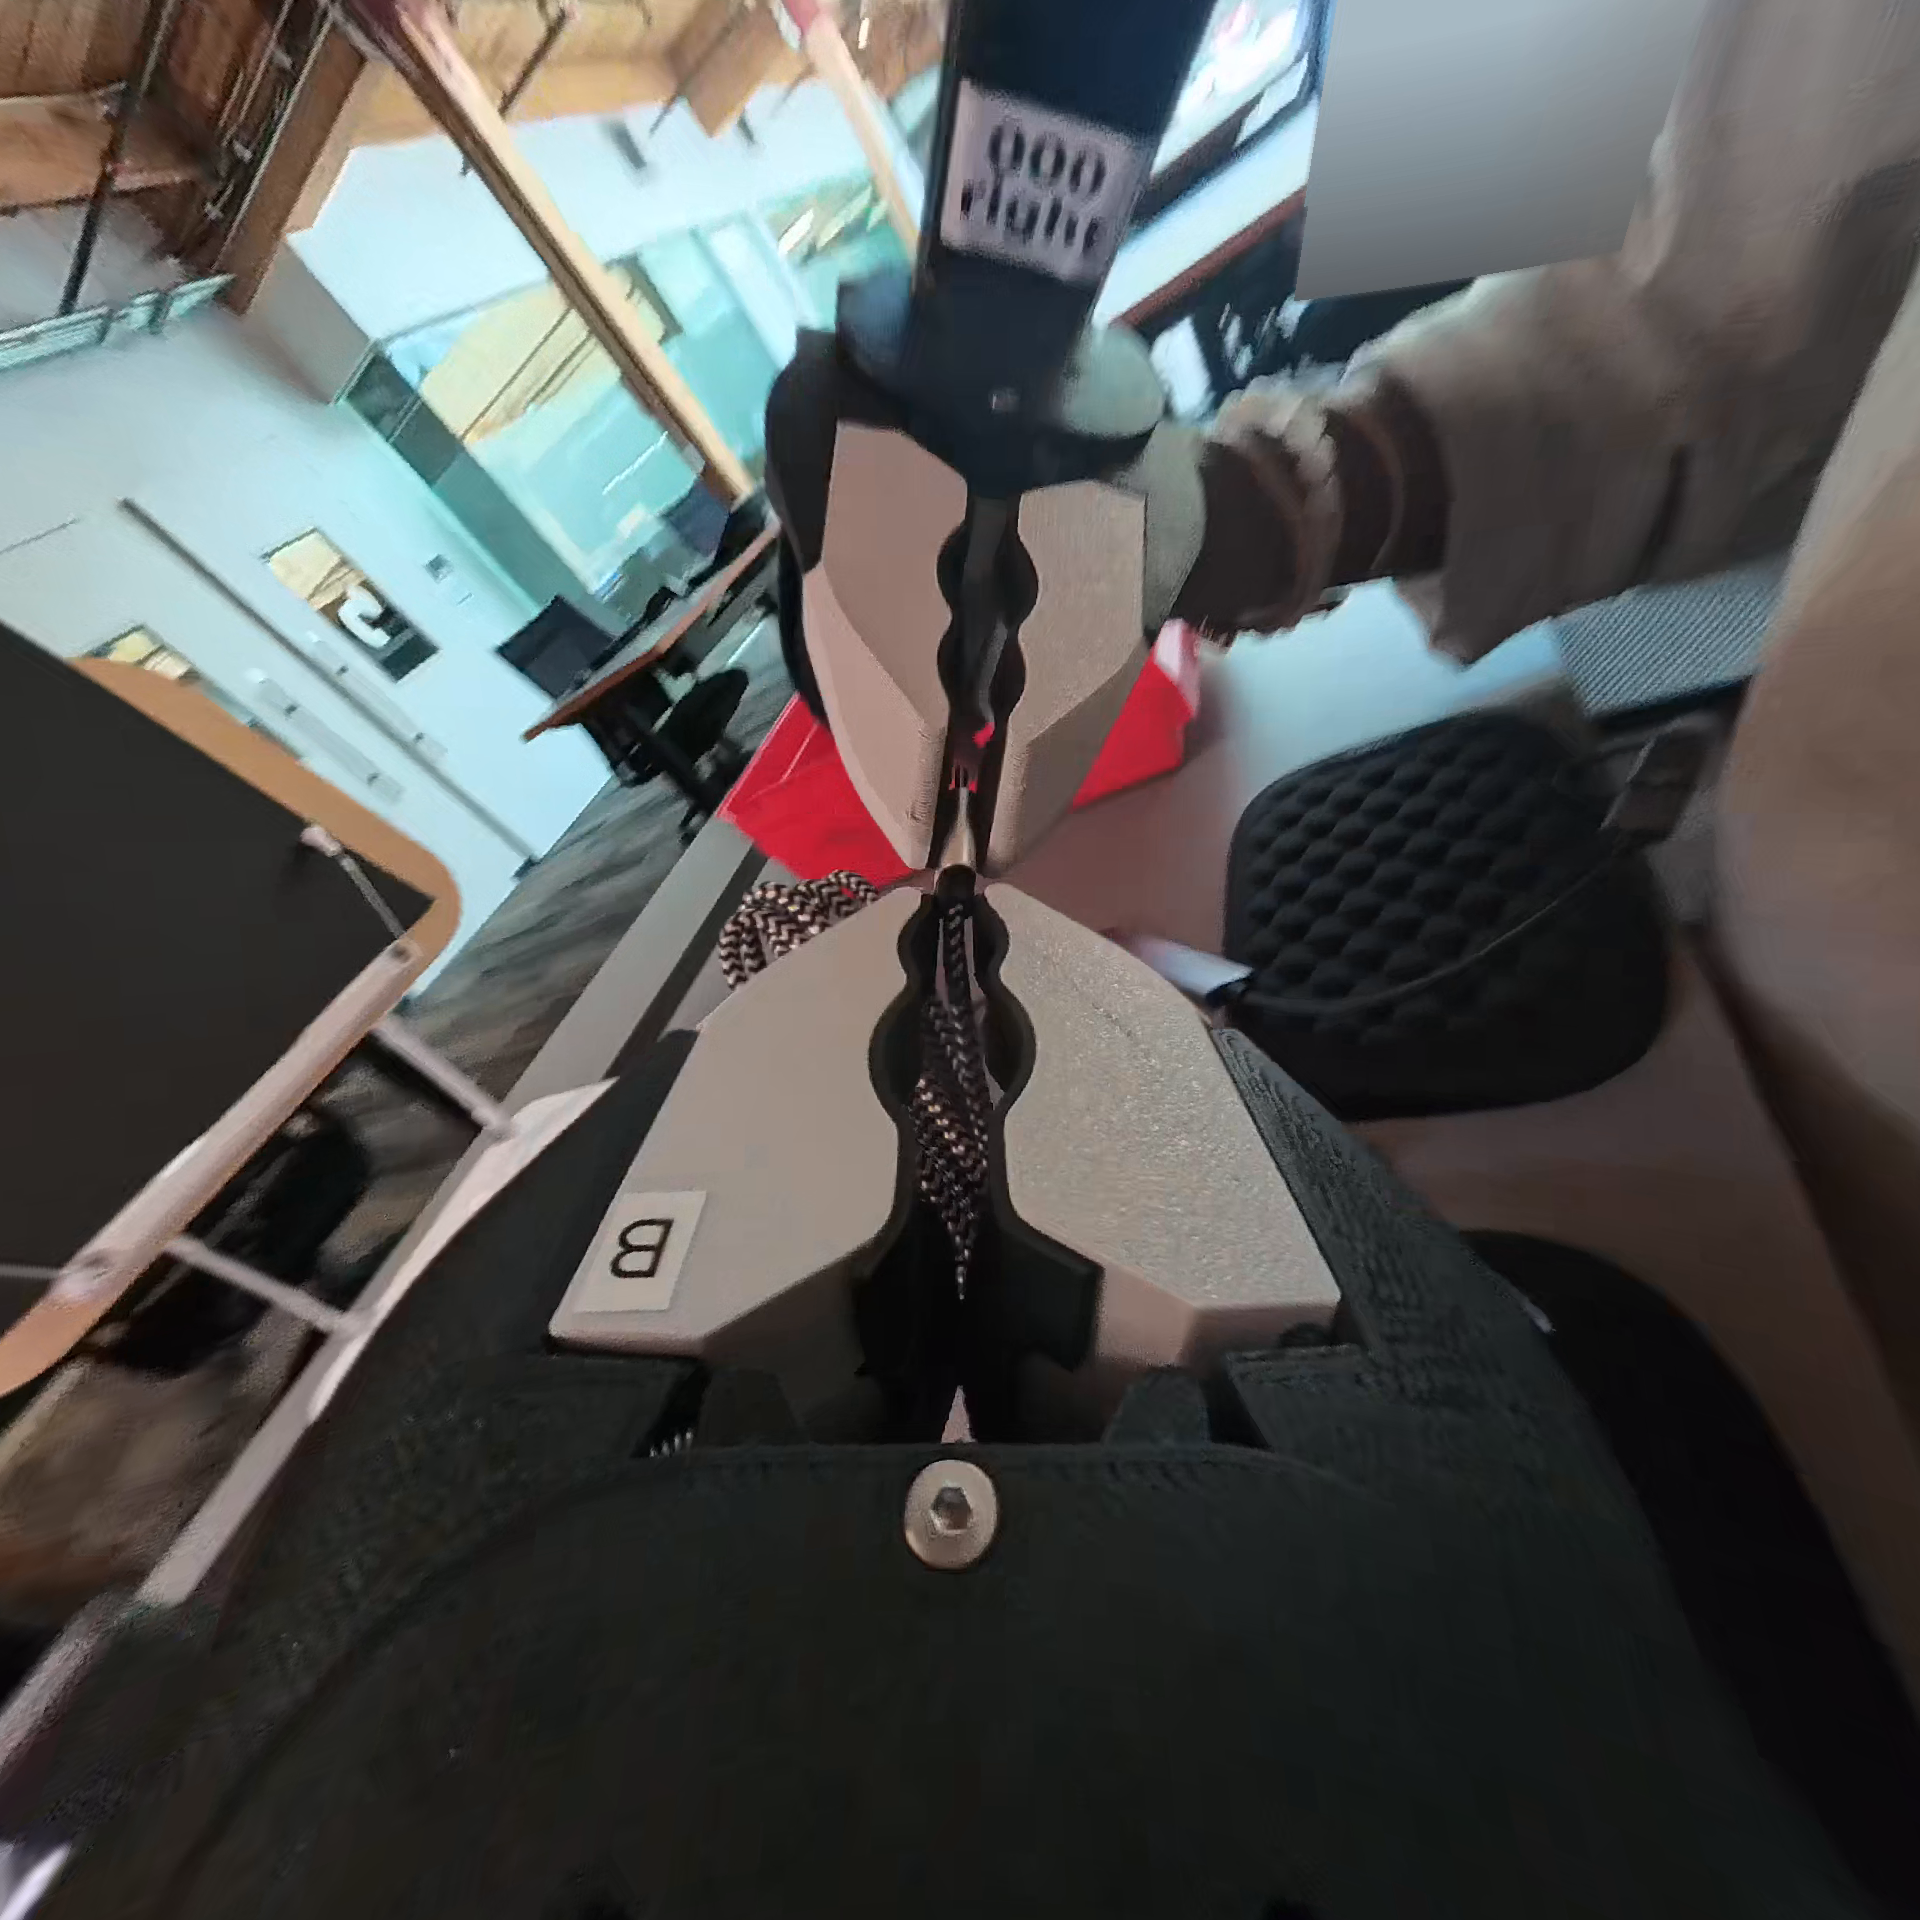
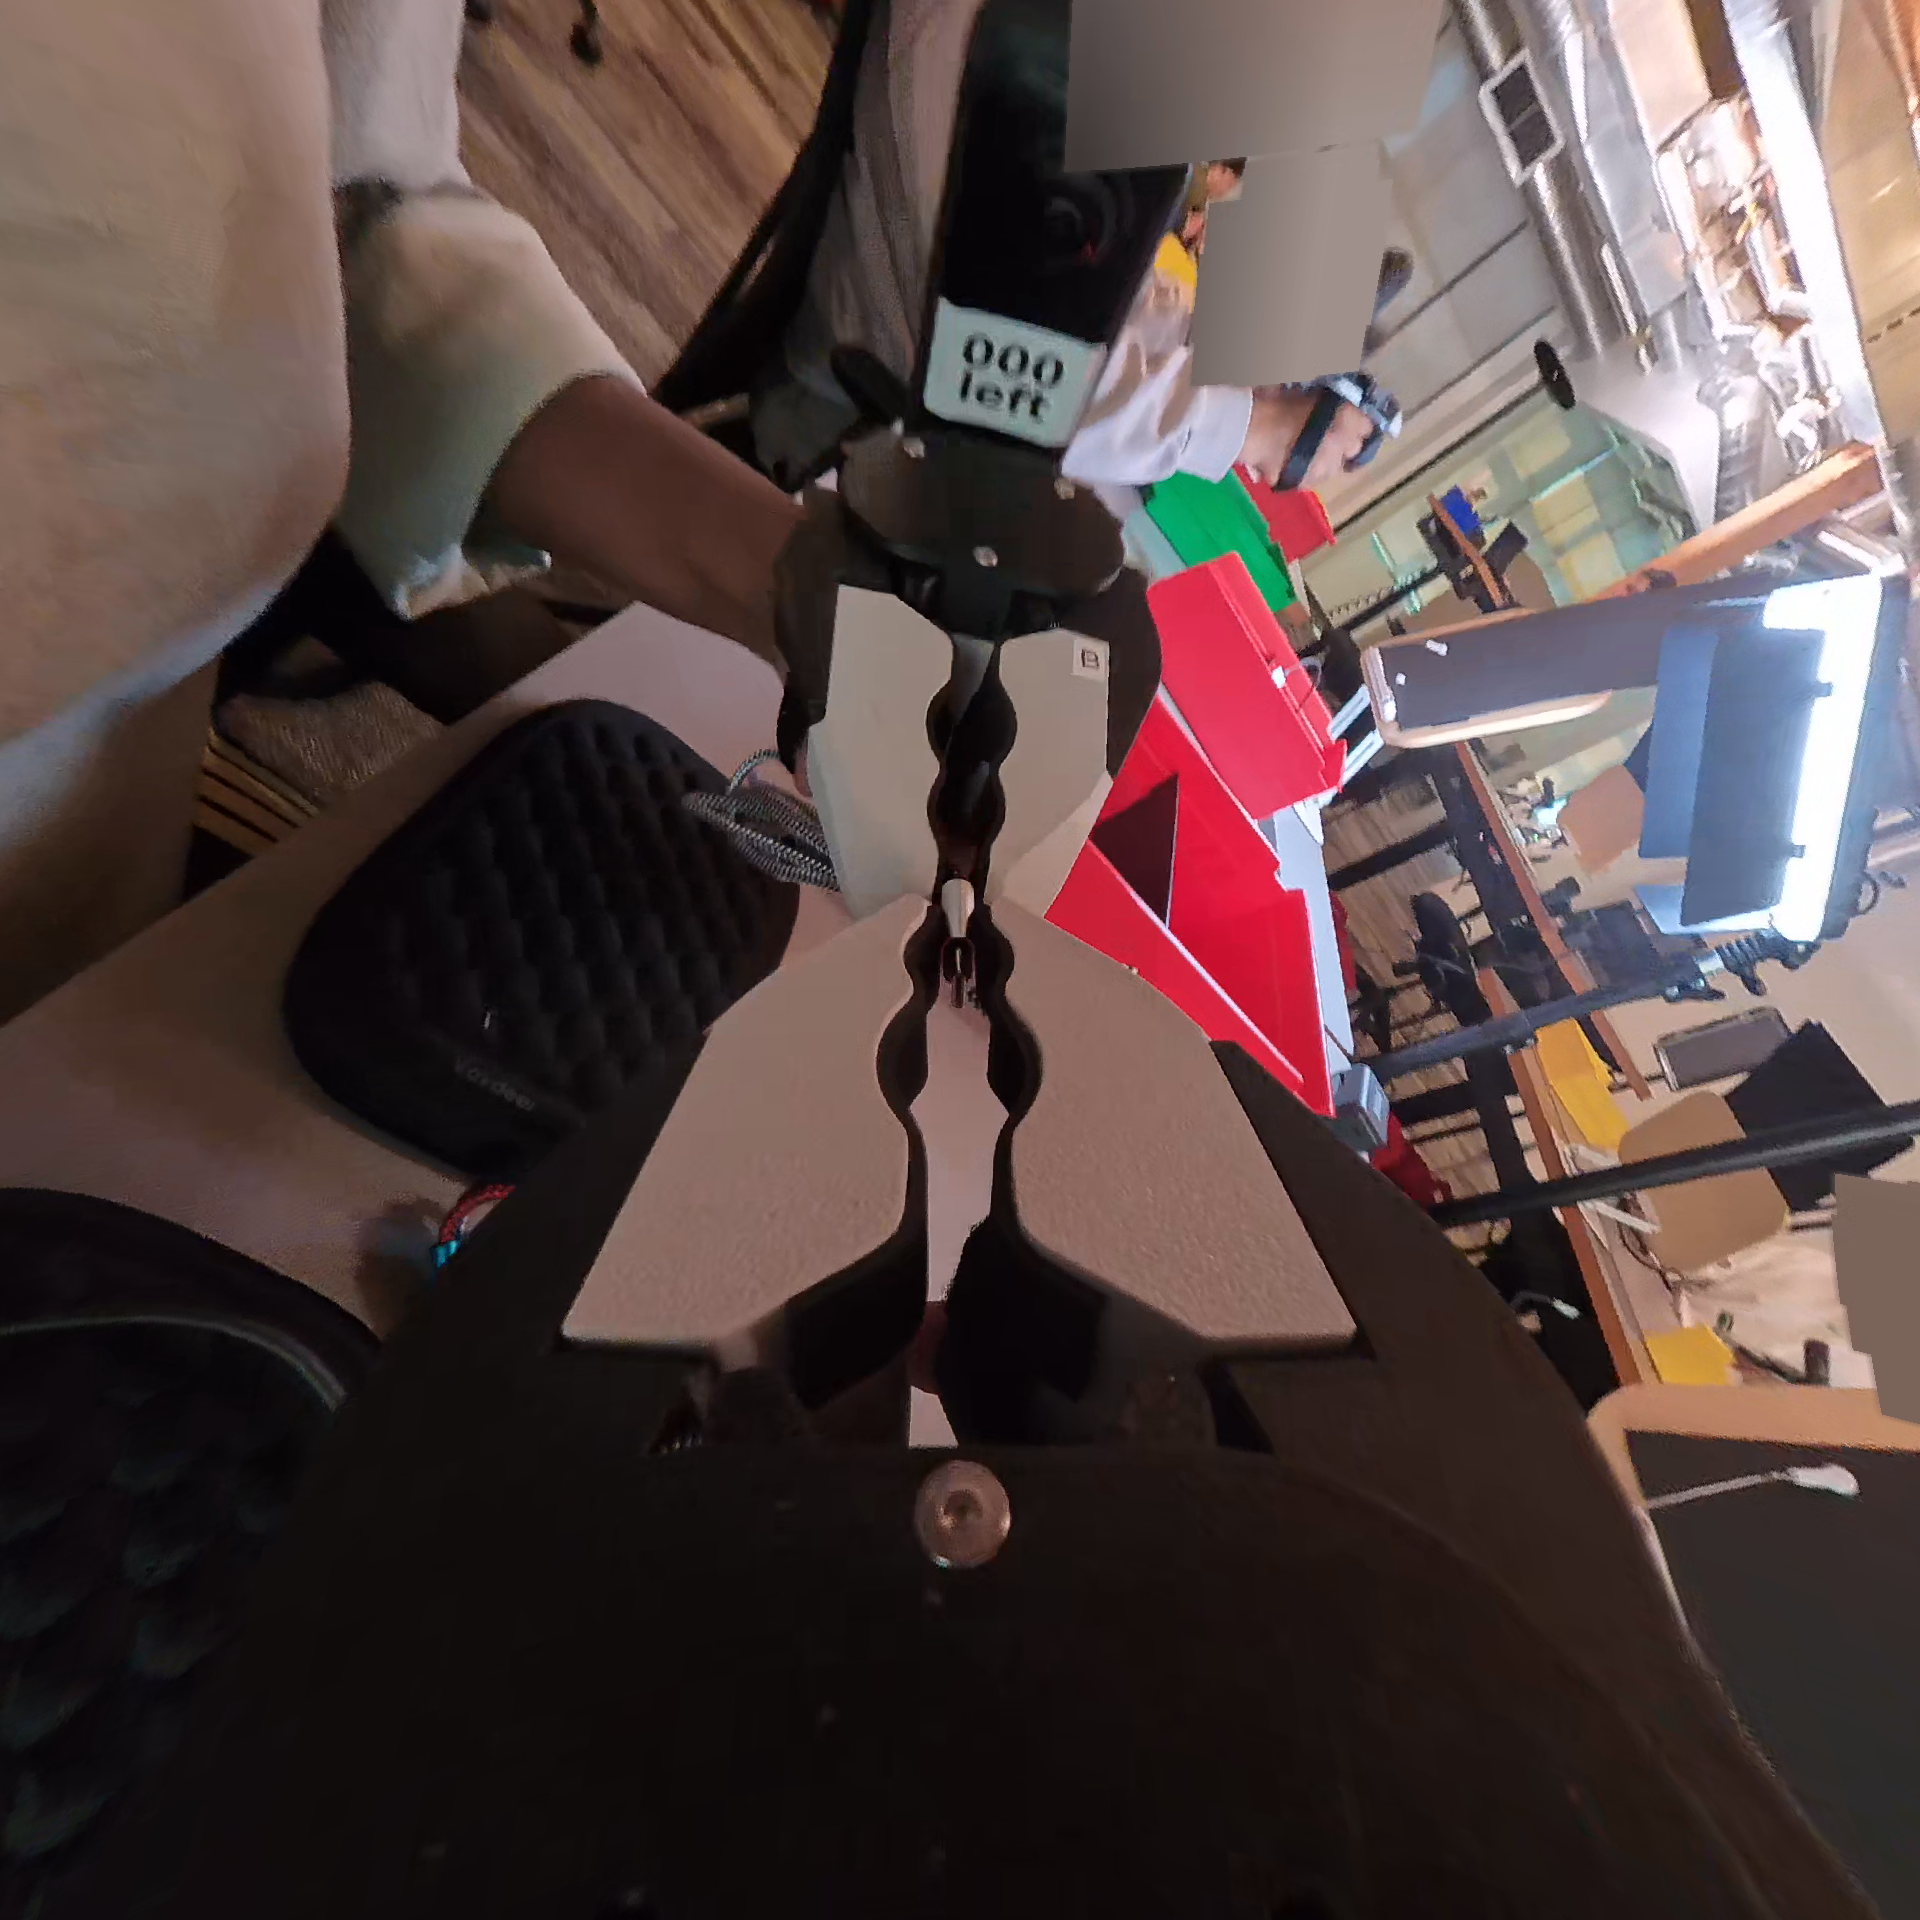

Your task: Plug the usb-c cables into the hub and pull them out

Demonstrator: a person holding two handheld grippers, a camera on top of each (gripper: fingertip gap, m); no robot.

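My left gripper (image 1: 956,891) is shut on a black-and-white braided usb-c cable (image 1: 951,1091), which runs back between its grey fingers. The cable's silver plug (image 1: 962,847) sticks out past the tips. My right gripper (image 1: 963,821) faces it tip to tip from above. In the right wrist view, my right gripper (image 2: 956,940) pinches a small dark part with a red glint, apparently the hub (image 2: 954,971). The silver plug (image 2: 958,899) meets it, held by the left gripper (image 2: 961,878). I cannot tell how deep the plug sits.
A black quilted pouch (image 1: 1434,914) (image 2: 520,904) lies on the pale table (image 2: 135,1070) beside the grippers. Red bins (image 1: 800,800) (image 2: 1195,904) stand behind. A red-and-blue braided cable (image 2: 468,1216) lies near my right gripper. A person's sleeve (image 1: 1558,395) is close. My two grippers' fingertips are within a few centimetres of each other. From either gripper's tips it is about 20 cm to the black quilted pouch (image 1: 1434,914).
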